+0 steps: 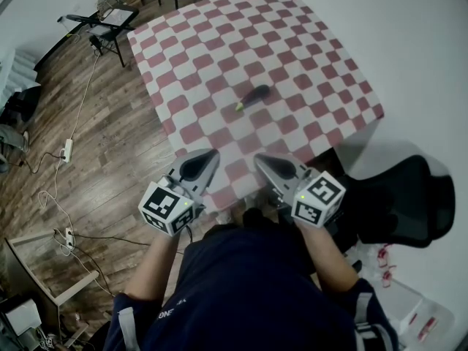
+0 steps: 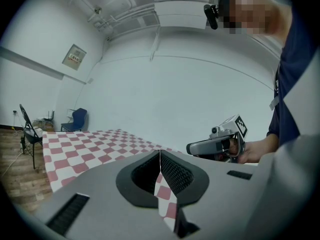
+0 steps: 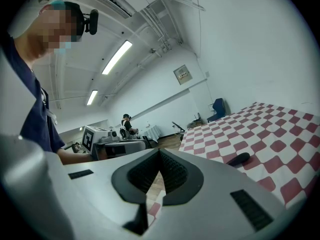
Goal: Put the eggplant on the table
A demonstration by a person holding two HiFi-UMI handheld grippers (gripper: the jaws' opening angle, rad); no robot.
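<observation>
Lying flat on the table, on its red-and-white checked cloth, roughly mid-table and a bit toward the near edge: 1 eggplant. Small, slim, elongated, slightly curved, dark purple going to almost black. Yellow-green stem end toward the near-left, dark rounded end toward the far-right. Set diagonally across the checks, touching nothing else. Showing again in the right gripper view, eggplant as a dark rounded stub on the cloth, right of the claw and well apart from it; stem end not visible there.

Left claw: closed tight, ribbed pads pressed together along 1 line, empty, only checked cloth visible past the gap. Hovering over the near table edge, aimed across the table, well short of the eggplant.

Right claw: closed too, pads together, nothing gripped. Hovering beside the left claw over the same edge, apart from it.

Eggplant farther in, ahead of the 2 claws and roughly between them, touched by neither.

Around: wood floor with cables and a power strip left of the table, black chair at the right.
</observation>
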